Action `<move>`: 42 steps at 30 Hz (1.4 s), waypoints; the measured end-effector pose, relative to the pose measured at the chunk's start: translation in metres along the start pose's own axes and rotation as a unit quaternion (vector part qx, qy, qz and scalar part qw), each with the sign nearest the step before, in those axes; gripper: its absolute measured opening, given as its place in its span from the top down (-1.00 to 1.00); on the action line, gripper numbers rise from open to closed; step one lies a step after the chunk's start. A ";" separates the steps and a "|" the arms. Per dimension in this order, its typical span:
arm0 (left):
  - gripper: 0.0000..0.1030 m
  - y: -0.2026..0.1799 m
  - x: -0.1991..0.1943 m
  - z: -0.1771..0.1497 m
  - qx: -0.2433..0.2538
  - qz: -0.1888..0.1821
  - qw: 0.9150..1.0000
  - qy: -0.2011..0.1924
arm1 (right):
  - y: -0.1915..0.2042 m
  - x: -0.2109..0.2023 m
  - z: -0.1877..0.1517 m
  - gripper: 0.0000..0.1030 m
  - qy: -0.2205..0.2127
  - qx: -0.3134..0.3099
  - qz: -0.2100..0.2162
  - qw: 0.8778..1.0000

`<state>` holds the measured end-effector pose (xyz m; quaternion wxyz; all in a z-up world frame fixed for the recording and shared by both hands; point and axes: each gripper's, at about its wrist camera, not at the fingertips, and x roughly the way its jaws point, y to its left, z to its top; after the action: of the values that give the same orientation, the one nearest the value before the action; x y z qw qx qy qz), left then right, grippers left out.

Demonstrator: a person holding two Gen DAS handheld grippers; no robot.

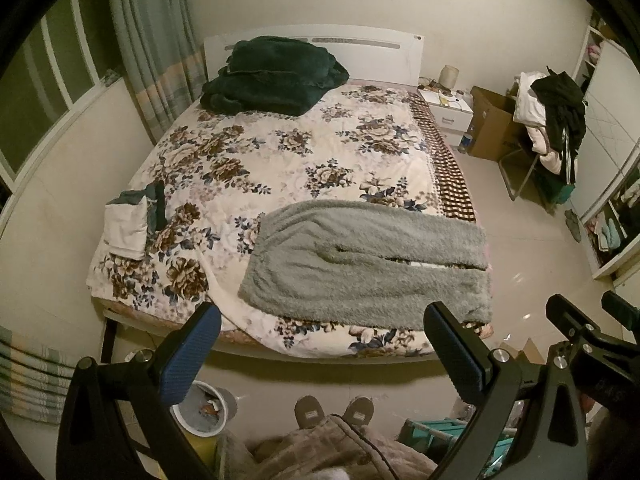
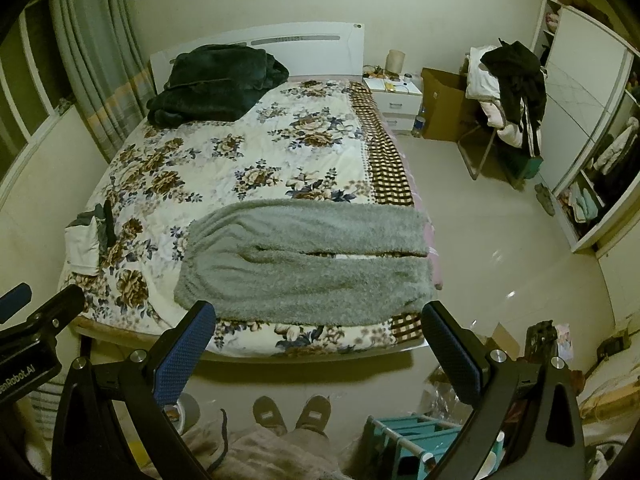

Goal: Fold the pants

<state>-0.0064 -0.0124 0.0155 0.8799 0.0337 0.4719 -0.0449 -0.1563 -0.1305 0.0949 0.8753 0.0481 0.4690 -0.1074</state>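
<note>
Grey fleece pants [image 1: 360, 264] [image 2: 308, 264] lie flat across the foot of the bed, waist to the left and both legs side by side running right, cuffs near the bed's right edge. My left gripper [image 1: 320, 344] is open, held in the air in front of the bed's near edge with nothing between its blue-padded fingers [image 1: 188, 356]. In the same way my right gripper [image 2: 320, 344] is open and holds nothing, short of the pants. The right gripper's body [image 1: 592, 340] shows at the right of the left wrist view.
The bed carries a floral quilt [image 1: 248, 148], a dark green blanket pile [image 1: 272, 74] by the headboard and a small folded stack [image 1: 132, 220] at its left side. A person's slippered feet [image 2: 292, 414], a bin [image 1: 204, 408] and a teal rack [image 2: 412, 436] stand on the floor below.
</note>
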 end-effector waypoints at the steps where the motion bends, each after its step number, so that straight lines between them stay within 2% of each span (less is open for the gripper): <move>1: -1.00 -0.001 0.004 0.001 0.002 0.002 1.000 -0.003 | 0.001 0.002 -0.001 -1.00 -0.001 0.004 -0.002 1.000; 4: -1.00 0.000 0.024 0.013 0.012 0.017 0.999 -0.029 | -0.002 0.018 0.007 -1.00 -0.004 0.019 -0.011 1.000; 9: -1.00 -0.001 0.070 0.046 0.020 0.031 0.998 -0.048 | -0.009 0.053 0.025 -1.00 -0.021 0.054 -0.035 0.998; 14: -1.00 -0.002 0.128 0.068 0.020 0.025 0.999 -0.021 | -0.014 0.120 0.056 -1.00 -0.023 0.071 -0.058 0.996; 17: -1.00 -0.011 0.163 0.083 0.023 0.023 0.999 -0.006 | -0.017 0.165 0.074 -1.00 -0.009 0.067 -0.063 0.996; 19: -1.00 -0.017 0.187 0.096 0.026 0.019 0.999 0.004 | -0.022 0.204 0.089 -1.00 0.004 0.066 -0.062 0.996; 25: -1.00 -0.047 0.279 0.144 0.023 0.050 0.998 0.034 | -0.045 0.333 0.142 -1.00 0.041 0.052 -0.050 0.997; 29: -1.00 -0.056 0.349 0.168 0.002 0.062 0.996 0.067 | -0.065 0.434 0.183 -1.00 0.077 0.034 -0.032 0.996; 33: -1.00 -0.071 0.421 0.183 -0.009 0.063 0.992 0.107 | -0.079 0.542 0.219 -1.00 0.113 -0.003 -0.033 0.993; 35: -1.00 -0.080 0.456 0.187 0.001 0.069 0.991 0.118 | -0.080 0.583 0.229 -1.00 0.126 -0.015 -0.036 0.991; 37: -1.00 -0.086 0.495 0.190 0.012 0.070 0.989 0.130 | -0.082 0.641 0.242 -1.00 0.145 -0.030 -0.041 0.988; 38: -1.00 -0.089 0.509 0.191 0.016 0.072 0.988 0.134 | -0.081 0.656 0.241 -1.00 0.150 -0.034 -0.042 0.987; 39: -1.00 -0.092 0.531 0.191 0.025 0.073 0.987 0.142 | -0.082 0.692 0.246 -1.00 0.159 -0.043 -0.049 0.985; 42: -1.00 -0.101 0.588 0.189 0.055 0.079 0.982 0.162 | -0.076 0.759 0.240 -1.00 0.190 -0.065 -0.057 0.978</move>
<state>0.4624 -0.1596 -0.3720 0.7896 0.1257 0.6005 0.0054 0.4285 -0.3575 -0.4018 0.7636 -0.0166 0.6351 -0.1154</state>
